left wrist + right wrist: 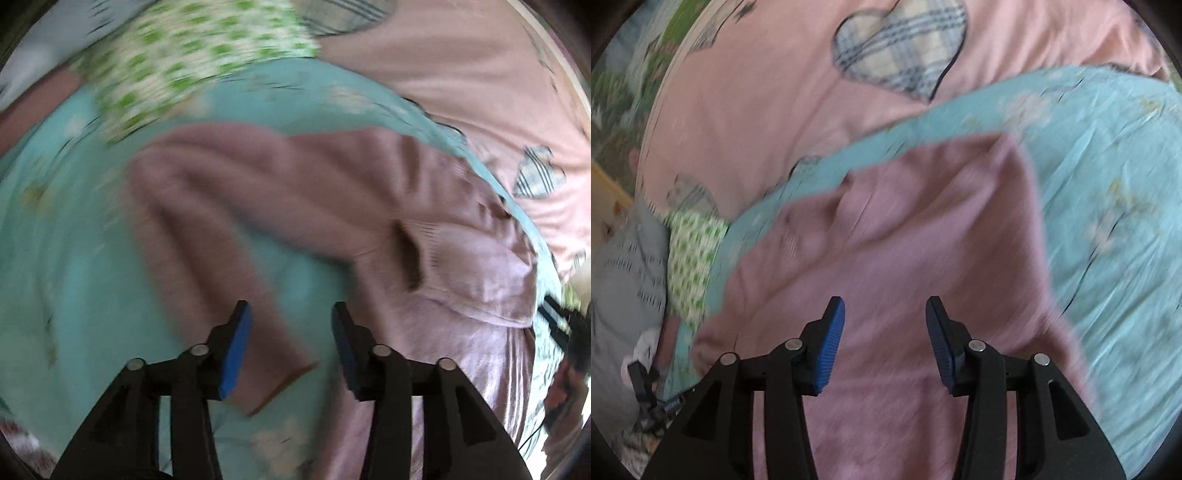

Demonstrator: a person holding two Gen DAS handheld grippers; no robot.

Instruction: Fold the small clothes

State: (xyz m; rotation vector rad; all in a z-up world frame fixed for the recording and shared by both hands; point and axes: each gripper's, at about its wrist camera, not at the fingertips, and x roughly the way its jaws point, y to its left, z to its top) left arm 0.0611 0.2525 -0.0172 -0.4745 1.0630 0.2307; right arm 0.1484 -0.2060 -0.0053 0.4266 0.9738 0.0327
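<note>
A mauve-pink knit garment [295, 192] lies rumpled on a teal floral sheet [74, 258]. One sleeve [266, 369] runs toward the camera and ends in a cuff between my left fingers. My left gripper [291, 314] is open and empty above that sleeve. In the right wrist view the same garment [905, 240] spreads over the teal sheet [1126, 221]. My right gripper [884, 308] is open and empty above the garment's body. Both views are motion-blurred.
A pink cover with plaid heart patches [901, 48] lies beyond the teal sheet. A white cloth with green dots [177, 62] sits at the far left, also in the right wrist view [692, 254]. A grey garment [624, 277] lies at the left edge.
</note>
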